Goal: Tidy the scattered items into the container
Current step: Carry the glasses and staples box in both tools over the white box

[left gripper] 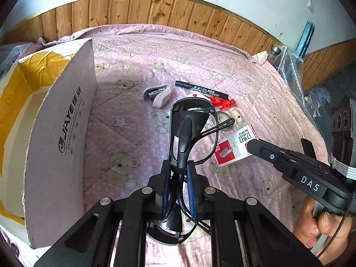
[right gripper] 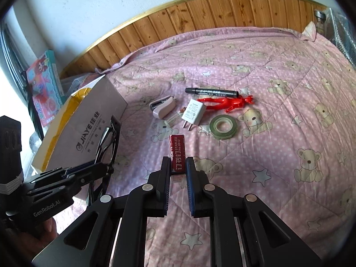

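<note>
My left gripper (left gripper: 179,166) is shut on a pair of black glasses (left gripper: 189,120), held above the pink quilt just right of the open cardboard box (left gripper: 64,133). My right gripper (right gripper: 178,164) is shut on a red-and-white staples box (right gripper: 177,149), low over the quilt; whether it touches the quilt I cannot tell. Beyond it lie a pale stapler (right gripper: 163,108), a white charger plug (right gripper: 193,111), a black marker (right gripper: 211,92), a red toy figure (right gripper: 227,102) and a roll of tape (right gripper: 223,125). The right wrist view shows the left gripper (right gripper: 104,169) and glasses (right gripper: 109,142) beside the box (right gripper: 89,129).
A wooden panel wall (left gripper: 155,11) borders the bed's far side. A glass jar (left gripper: 276,53) and bubble wrap (left gripper: 291,66) sit at the far right corner. A colourful toy carton (right gripper: 44,89) leans behind the box. A hand (left gripper: 322,227) grips the right tool.
</note>
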A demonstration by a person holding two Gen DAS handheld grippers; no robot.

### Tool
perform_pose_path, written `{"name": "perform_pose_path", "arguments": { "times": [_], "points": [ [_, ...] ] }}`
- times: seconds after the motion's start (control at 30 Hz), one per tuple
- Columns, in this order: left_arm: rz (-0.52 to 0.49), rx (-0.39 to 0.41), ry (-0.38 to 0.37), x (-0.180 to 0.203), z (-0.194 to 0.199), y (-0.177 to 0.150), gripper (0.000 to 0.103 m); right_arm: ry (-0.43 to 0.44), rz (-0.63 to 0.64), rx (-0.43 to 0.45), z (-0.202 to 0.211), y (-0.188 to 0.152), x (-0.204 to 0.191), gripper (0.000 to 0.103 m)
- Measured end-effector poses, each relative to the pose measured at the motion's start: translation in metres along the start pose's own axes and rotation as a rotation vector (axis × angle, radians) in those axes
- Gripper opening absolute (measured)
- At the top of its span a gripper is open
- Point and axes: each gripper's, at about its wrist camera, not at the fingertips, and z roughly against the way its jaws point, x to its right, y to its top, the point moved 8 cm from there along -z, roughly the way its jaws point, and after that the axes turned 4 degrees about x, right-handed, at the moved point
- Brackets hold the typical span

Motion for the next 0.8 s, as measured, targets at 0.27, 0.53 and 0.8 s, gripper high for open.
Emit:
{"name": "perform_pose_path", "arguments": {
  "times": [0.27, 0.53, 0.8],
  "points": [
    [-0.011, 0.051, -0.005, 0.011, 0.029, 0.005, 0.015, 0.004, 0.013, 0.037, 0.026, -0.004, -0.012, 0.014],
    [-0.018, 0.097, 0.008, 0.012, 0.058, 0.006, 0.015, 0.018, 0.036, 0.075, 0.050, -0.004, -0.029, 0.014],
    [-0.013, 0.140, 0.064, 0.000, 0.088, 0.008, 0.015, 0.042, 0.078, 0.110, 0.071, -0.001, -0.057, 0.014]
  ]
}}
